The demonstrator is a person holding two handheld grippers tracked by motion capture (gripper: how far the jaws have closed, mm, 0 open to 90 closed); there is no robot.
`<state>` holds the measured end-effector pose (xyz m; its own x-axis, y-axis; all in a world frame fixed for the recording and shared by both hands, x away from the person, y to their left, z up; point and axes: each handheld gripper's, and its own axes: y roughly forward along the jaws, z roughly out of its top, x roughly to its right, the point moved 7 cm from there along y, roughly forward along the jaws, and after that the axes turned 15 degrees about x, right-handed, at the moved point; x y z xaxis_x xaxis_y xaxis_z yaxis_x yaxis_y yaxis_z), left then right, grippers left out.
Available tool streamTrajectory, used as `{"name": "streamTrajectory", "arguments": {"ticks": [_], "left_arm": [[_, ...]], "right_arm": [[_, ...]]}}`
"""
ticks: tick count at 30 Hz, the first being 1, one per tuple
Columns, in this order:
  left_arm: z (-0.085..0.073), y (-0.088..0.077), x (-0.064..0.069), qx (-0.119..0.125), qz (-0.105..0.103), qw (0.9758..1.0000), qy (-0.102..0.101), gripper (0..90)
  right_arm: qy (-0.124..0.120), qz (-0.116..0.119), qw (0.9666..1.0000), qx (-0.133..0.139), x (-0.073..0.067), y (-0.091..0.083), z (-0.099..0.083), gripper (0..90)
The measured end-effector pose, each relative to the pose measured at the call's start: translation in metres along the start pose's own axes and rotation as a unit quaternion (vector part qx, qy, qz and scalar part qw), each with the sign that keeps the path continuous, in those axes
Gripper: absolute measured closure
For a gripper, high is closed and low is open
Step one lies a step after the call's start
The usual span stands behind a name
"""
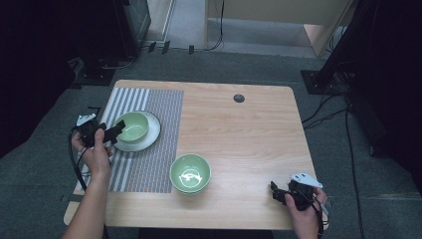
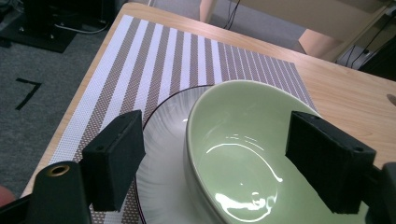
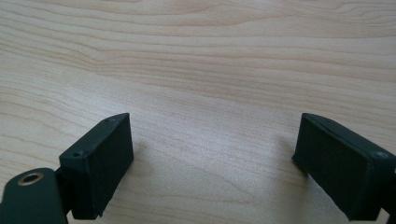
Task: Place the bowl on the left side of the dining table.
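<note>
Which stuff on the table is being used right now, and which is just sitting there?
In use:
- left gripper, jaws open around the bowl's rim
- green bowl on the plate
- white plate
- striped placemat

Just sitting there:
- second green bowl, near the mat's edge
- right gripper, open over bare table

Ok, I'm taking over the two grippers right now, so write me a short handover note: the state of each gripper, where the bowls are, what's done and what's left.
Left gripper: open, jaws either side of the near rim of the green bowl, not pressing on it.
Right gripper: open, nothing between its jaws, low over the bare table at the near right corner.
Done: that bowl sits on the white plate on the striped placemat.
Second green bowl: at the placemat's near right corner, untouched.
Left: probably back the left gripper away, then deal with the second bowl.
</note>
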<state>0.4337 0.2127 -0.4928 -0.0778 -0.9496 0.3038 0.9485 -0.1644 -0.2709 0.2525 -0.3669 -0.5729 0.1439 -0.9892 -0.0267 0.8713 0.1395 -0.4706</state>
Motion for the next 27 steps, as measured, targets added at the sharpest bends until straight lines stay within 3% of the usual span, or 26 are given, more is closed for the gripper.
{"name": "streamTrajectory", "arguments": {"ticks": [7,14,27], "left_arm": [[0.003,-0.008,0.003,0.022,-0.019,0.9995,0.012,18.7],[0.003,-0.014,0.003,0.022,-0.01,0.9995,0.02,18.8],[-0.005,-0.025,0.006,0.02,-0.023,0.9989,0.036,18.7]], "right_arm": [[0.0,0.0,1.0,0.0,0.0,0.0,0.0,11.3],[0.0,0.0,1.0,0.0,0.0,0.0,0.0,11.4],[0.001,-0.004,1.0,-0.002,0.001,0.001,0.0,9.1]]}}
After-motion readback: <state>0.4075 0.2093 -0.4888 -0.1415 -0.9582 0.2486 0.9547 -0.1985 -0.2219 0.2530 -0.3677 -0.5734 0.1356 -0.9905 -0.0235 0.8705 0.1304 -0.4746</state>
